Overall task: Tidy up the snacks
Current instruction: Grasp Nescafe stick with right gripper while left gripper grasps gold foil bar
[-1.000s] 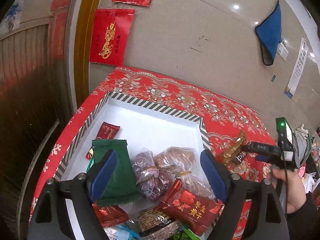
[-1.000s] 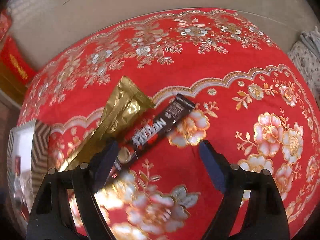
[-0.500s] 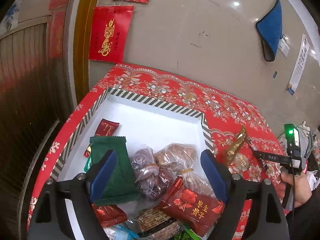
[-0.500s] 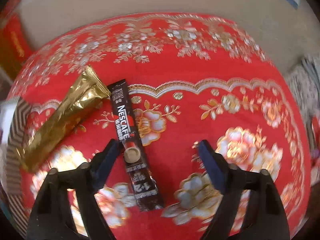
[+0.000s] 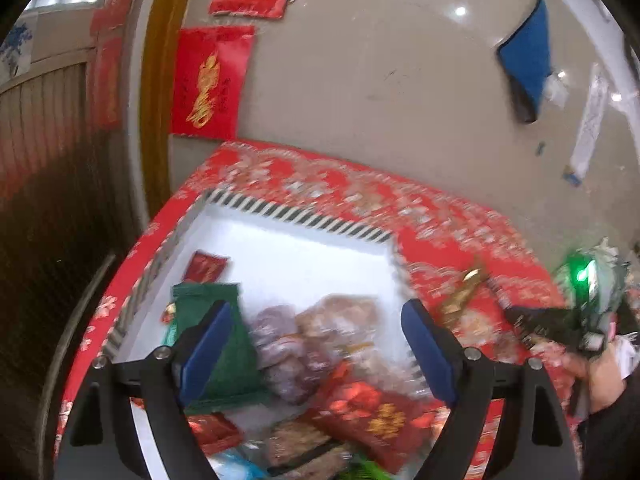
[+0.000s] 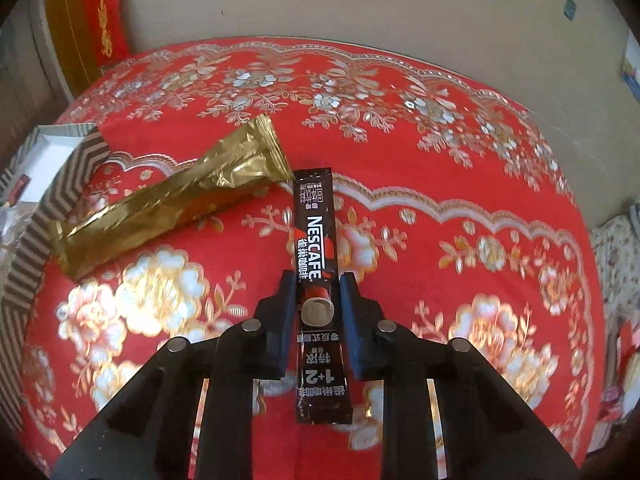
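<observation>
Right wrist view: right tongs (image 6: 318, 292) closing, pads against both edges of the Nescafé stick (image 6: 318, 264) on the red cloth (image 6: 460, 200).

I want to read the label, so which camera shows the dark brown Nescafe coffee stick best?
The right wrist view: the dark brown Nescafe coffee stick lies sharp and centred on the red floral tablecloth, with the right gripper closing on it. The left wrist view gives only a blurred dark streak at that gripper, unreadable.

Bench (image 6: 460, 152) under red floral cloth, gold packet (image 6: 180, 196) lying slantwise, one end by striped box (image 6: 36, 232) at left edge, dark coffee stick (image 6: 316, 240) lying just beside packet's other end
</observation>
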`<action>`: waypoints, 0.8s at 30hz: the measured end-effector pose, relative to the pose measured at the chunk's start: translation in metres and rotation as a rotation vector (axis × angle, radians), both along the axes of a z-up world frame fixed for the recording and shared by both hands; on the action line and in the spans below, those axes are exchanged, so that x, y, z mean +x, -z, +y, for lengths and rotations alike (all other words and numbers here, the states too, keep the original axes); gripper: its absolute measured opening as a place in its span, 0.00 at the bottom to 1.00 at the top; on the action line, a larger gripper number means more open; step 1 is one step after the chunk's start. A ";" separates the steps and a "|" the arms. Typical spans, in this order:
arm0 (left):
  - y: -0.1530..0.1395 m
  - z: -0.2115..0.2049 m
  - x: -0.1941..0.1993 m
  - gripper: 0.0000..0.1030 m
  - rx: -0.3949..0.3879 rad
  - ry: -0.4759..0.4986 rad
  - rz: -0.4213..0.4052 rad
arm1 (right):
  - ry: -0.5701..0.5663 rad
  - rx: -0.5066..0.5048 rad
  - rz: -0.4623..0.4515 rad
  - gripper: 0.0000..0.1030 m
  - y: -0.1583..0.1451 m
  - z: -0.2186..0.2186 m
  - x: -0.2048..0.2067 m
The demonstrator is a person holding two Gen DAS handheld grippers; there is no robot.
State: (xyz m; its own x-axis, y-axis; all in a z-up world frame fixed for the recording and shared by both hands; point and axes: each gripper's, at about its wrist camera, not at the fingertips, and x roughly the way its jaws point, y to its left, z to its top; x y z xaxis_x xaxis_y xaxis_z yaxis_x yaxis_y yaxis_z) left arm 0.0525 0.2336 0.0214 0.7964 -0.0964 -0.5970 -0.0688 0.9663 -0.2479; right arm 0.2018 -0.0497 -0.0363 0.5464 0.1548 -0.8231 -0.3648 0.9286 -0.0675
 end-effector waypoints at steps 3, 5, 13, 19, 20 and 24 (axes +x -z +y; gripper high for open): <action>-0.014 -0.028 0.005 0.93 0.100 0.009 -0.020 | 0.009 0.078 0.003 0.20 0.002 -0.026 -0.013; -0.021 -0.058 0.025 0.93 0.098 0.118 0.027 | 0.020 0.132 0.003 0.19 0.004 -0.044 -0.021; 0.011 -0.207 0.126 0.95 0.394 0.385 0.277 | -0.002 0.159 -0.035 0.19 0.008 -0.061 -0.036; 0.062 -0.219 0.161 0.95 0.425 0.318 0.381 | -0.006 0.211 -0.030 0.19 0.008 -0.071 -0.033; 0.069 -0.219 0.161 0.93 0.434 0.311 0.390 | -0.004 0.226 -0.024 0.19 0.008 -0.073 -0.033; 0.065 -0.216 0.158 0.49 0.354 0.324 0.368 | 0.001 0.247 -0.013 0.19 0.008 -0.075 -0.033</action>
State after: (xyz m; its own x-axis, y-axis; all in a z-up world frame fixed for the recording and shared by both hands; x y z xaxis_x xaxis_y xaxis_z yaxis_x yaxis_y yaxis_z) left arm 0.2103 0.0177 -0.0435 0.4949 -0.0443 -0.8678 0.2225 0.9719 0.0773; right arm 0.1689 -0.1244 -0.0441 0.5567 0.3497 -0.7535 -0.3644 0.9180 0.1569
